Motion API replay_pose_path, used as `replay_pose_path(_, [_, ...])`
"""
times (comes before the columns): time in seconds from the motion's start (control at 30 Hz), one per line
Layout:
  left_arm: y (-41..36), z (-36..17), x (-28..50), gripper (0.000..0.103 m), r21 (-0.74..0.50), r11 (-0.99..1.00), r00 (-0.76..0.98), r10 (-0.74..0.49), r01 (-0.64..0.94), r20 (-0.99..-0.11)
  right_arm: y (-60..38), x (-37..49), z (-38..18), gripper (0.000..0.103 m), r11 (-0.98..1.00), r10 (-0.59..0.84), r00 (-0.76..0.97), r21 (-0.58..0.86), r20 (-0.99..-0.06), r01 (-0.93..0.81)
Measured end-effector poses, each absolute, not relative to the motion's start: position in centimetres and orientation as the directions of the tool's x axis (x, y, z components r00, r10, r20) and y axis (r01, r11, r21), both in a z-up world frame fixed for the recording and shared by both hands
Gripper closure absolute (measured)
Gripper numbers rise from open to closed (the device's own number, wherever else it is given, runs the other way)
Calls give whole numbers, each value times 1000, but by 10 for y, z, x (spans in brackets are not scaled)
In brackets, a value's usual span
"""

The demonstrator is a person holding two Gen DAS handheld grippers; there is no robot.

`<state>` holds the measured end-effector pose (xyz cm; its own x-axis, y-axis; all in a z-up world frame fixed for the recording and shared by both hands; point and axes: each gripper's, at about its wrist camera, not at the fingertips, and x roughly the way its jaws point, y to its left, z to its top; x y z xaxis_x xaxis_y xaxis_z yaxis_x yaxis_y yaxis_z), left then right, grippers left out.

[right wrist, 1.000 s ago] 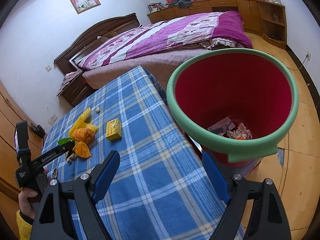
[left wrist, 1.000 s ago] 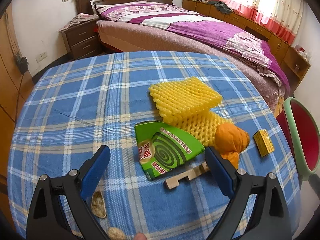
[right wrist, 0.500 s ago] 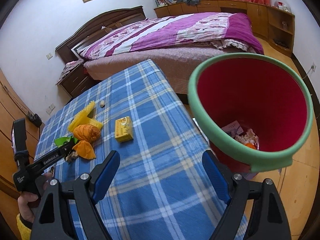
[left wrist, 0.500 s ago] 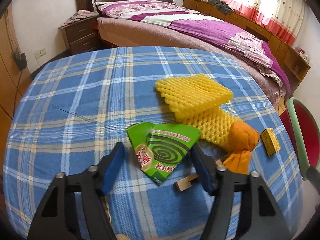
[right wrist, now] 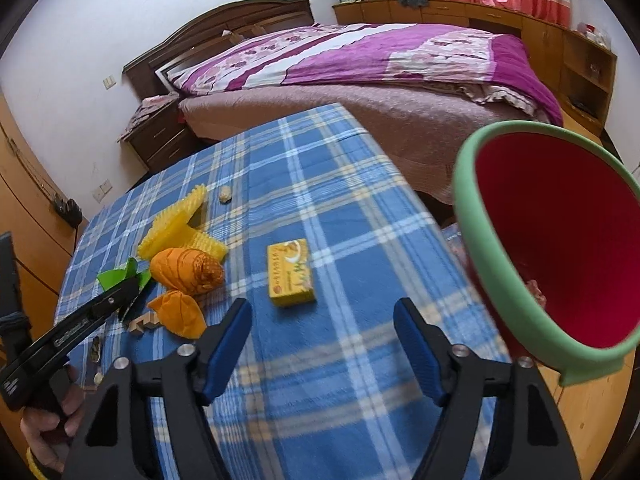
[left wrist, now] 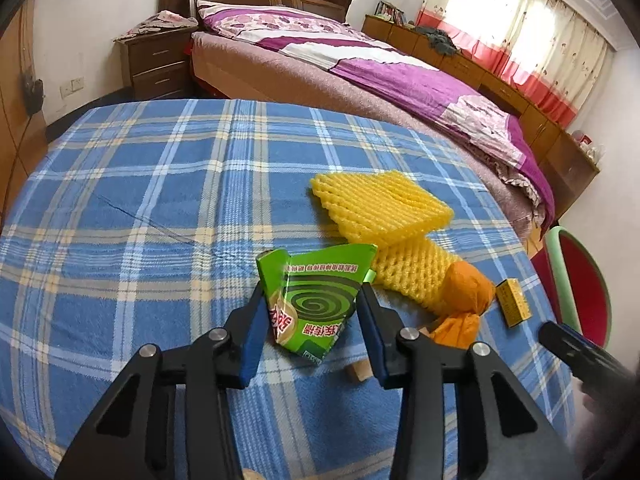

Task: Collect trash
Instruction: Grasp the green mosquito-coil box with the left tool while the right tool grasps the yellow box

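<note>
The left gripper (left wrist: 310, 304) has just been closing, and its blue pads (left wrist: 253, 330) now press both edges of the green carton (left wrist: 316, 300), which buckles upward between them, its lower corner near the blue plaid cloth (left wrist: 160, 208). From the right wrist view the left gripper's tip (right wrist: 128, 294) sits on the carton (right wrist: 120, 274), with a hand (right wrist: 52, 420) around its grip.

Beyond the carton lies yellow foam net (left wrist: 384, 212), and to its right an orange wrap (left wrist: 466, 294) rests against the net's lower piece. A wood piece (left wrist: 358, 372) pokes out just behind the right finger. A small yellow box (left wrist: 512, 302) lies just beside the wrap, near the table's right edge.

The right gripper (right wrist: 322, 330) has been narrowing too, but its jaws stand well apart with only cloth between them. It hovers over the table, the yellow box (right wrist: 290, 272) just ahead of its fingers. The red bin (right wrist: 560, 248) with a green rim stands off the table's right side, some scraps at its bottom
</note>
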<state>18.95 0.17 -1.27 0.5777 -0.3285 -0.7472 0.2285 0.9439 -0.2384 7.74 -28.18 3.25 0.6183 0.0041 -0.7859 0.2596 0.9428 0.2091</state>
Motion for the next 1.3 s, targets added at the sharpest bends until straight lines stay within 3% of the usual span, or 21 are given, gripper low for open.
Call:
replay_pose_path(0.27, [4,-8,187,59,-250,943,596,-332,218,-731,-270,97,20,48,954,8,607,188,-795,234])
replay_pose_path(0.5, [9,-6,186,59,-268,941,606,-339,208,-720,-266,99,18,72,959,-23,614,156,-789,236])
replay_pose_path(1.3, [-5,30,155,60,-246,932,647,-363,268,-670,-287,32,59,73,937,13,696,252,-718,243])
